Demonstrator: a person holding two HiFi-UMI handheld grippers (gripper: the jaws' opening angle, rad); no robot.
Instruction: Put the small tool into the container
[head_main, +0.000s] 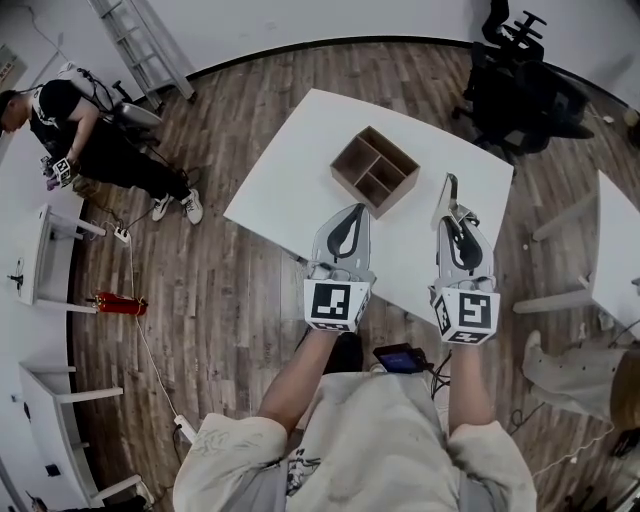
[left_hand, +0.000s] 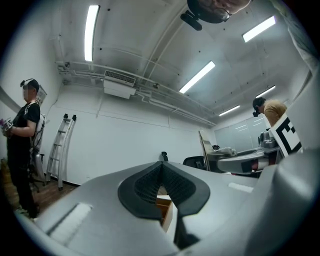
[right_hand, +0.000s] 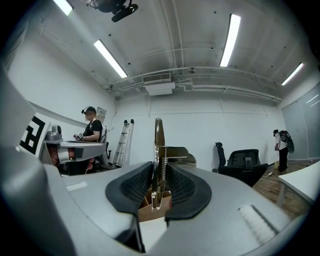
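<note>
A wooden box with several compartments stands on the white table. My right gripper is shut on a small metal tool with a spring, which sticks out past the fingertips toward the box's right side. In the right gripper view the tool stands upright between the pads, and the box shows below them. My left gripper hovers at the table's near edge, just short of the box, shut with nothing in it. Through a gap under its meeting pads I see the box.
Black office chairs stand beyond the table at the right. A second white table is at the far right, a white desk at the left. A person sits at the upper left by a ladder. Cables cross the wooden floor.
</note>
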